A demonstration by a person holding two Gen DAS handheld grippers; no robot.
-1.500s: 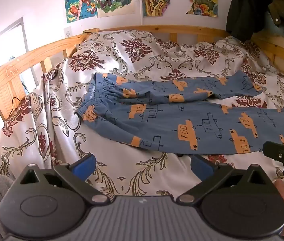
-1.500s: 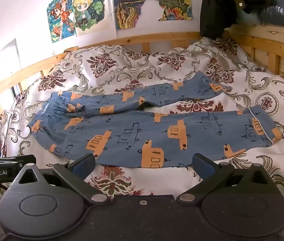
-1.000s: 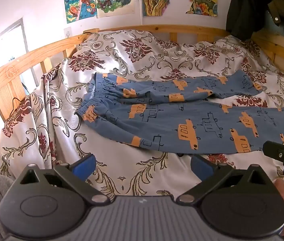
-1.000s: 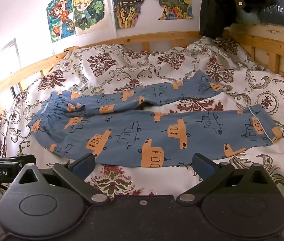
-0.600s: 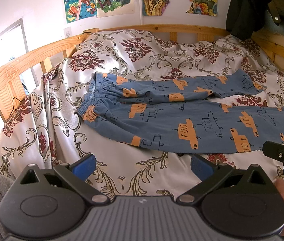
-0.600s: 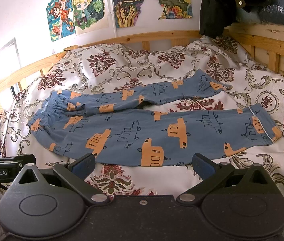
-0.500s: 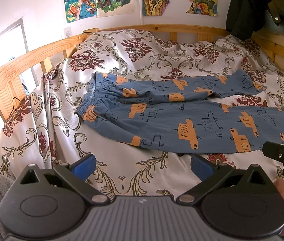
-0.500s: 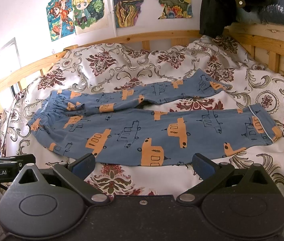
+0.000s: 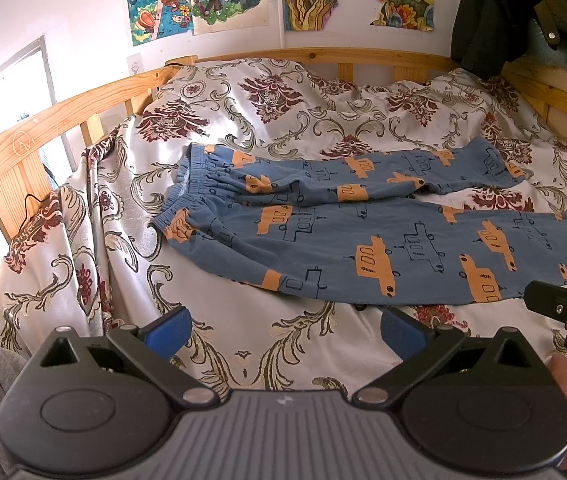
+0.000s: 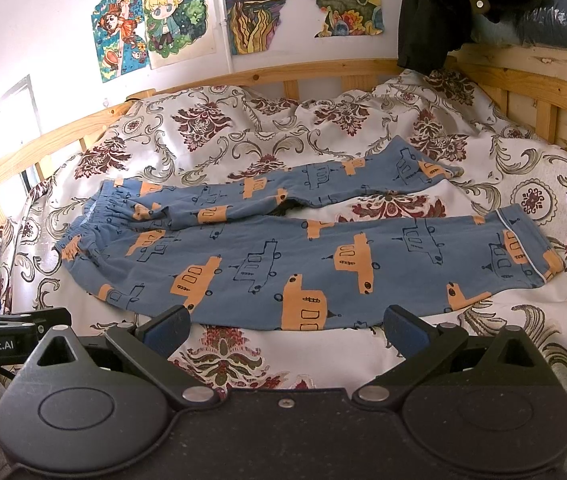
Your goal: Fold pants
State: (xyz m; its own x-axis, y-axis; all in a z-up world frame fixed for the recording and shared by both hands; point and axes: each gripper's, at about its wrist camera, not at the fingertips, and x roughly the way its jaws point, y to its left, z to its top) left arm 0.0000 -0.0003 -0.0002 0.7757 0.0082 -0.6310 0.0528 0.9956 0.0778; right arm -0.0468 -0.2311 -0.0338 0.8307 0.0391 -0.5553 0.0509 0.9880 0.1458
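Your left gripper (image 9: 283, 330) view caught the bed rail (image 9: 55, 120) and the window side, plus the tip of your right gripper (image 9: 563, 308) poking in at the edge and a fingertip (image 9: 563, 372) next to the housing. Your right gripper's (image 10: 285, 328) own view instead showed the whole cuff end of the pants (image 10: 303, 256), and your left gripper (image 10: 7, 334) sitting off to its left.

Around the bed you had drawings (image 10: 155, 20) taped on the wall, dark jackets (image 10: 435, 8) hanging off the far corner, and a floral blanket (image 10: 243, 136) rumpled behind the pants. Nothing sat between the jaws and the cloth.

Both pairs of jaws were spread wide with nothing in them, hovering over the blanket just short of the pants' near edge. The pants lay flat ahead of both jaws, unfolded, waistband to the left, legs splayed apart to the right. Blue fabric, orange cars on it, far leg a bit wrinkled.
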